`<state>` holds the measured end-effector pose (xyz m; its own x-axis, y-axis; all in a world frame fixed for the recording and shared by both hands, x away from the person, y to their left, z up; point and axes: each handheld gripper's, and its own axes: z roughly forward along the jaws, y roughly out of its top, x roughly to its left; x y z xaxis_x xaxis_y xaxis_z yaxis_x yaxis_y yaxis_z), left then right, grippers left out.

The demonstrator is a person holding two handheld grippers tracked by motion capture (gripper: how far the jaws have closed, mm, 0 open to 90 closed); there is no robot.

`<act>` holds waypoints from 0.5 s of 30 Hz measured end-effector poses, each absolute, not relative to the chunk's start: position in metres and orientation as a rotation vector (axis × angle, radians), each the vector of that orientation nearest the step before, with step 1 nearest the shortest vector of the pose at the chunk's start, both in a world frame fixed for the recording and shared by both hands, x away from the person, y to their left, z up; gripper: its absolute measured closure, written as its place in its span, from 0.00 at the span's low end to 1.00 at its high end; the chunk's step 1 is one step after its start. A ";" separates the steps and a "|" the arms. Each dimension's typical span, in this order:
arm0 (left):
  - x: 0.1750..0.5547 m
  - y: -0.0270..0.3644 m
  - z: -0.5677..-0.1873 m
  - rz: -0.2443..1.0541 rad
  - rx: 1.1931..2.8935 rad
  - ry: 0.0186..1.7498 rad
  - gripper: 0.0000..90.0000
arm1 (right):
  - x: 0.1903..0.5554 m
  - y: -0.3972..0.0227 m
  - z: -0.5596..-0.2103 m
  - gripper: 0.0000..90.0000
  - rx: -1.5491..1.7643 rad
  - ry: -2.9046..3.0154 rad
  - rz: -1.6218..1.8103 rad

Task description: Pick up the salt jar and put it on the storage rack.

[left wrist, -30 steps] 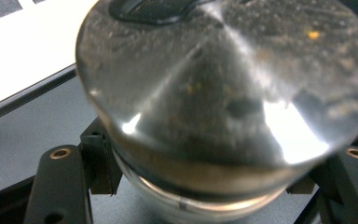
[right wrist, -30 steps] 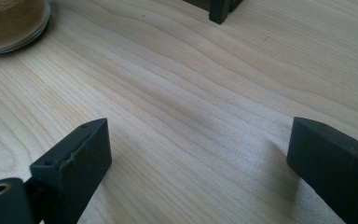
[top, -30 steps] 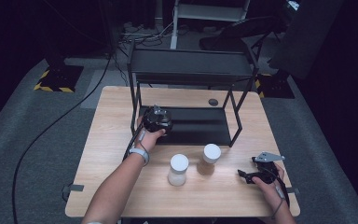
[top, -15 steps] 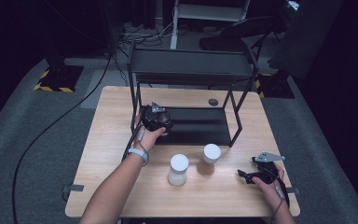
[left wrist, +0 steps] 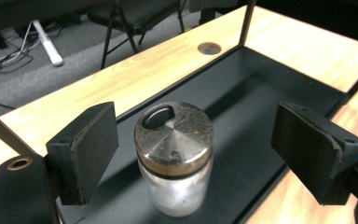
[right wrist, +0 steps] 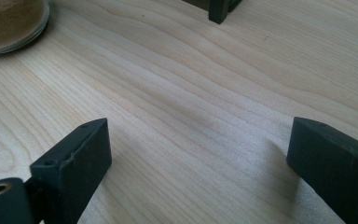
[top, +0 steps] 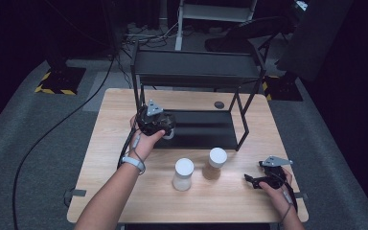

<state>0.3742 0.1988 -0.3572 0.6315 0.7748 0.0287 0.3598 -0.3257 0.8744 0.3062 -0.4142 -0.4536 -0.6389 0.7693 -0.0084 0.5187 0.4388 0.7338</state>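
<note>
Left claw [left wrist: 193, 154], jaws just opened, straddles a released shaker jar [left wrist: 174, 156] on the rack's black shelf [left wrist: 270, 88], centre frame. Right claw [right wrist: 200, 172] rests open and empty. Next likely: withdraw without tipping the jar.

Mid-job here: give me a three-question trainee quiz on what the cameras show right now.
1. True or false: the left tool is clamped on the shaker.
2. Where does the shaker stand? A) bare table B) rack's bottom shelf C) rack's top shelf
3. How many white-lidded jars stand on the table in front of the rack?

Key:
1. False; the pads stand apart from it on both sides.
2. B
3. Two: one jar and a second with brown contents.
</note>
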 end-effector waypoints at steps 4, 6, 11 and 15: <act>0.360 0.207 -0.348 0.578 1.934 0.891 0.16 | 0.306 -0.414 -0.454 0.07 1.102 2.352 1.021; 0.353 0.212 -0.344 0.588 1.930 0.888 0.16 | 0.306 -0.414 -0.454 0.07 1.103 2.352 1.021; 0.335 0.229 -0.338 0.586 1.904 0.886 0.16 | 0.306 -0.414 -0.454 0.07 1.103 2.352 1.021; 0.320 0.242 -0.333 0.592 1.895 0.888 0.16 | 0.306 -0.414 -0.454 0.07 1.103 2.352 1.021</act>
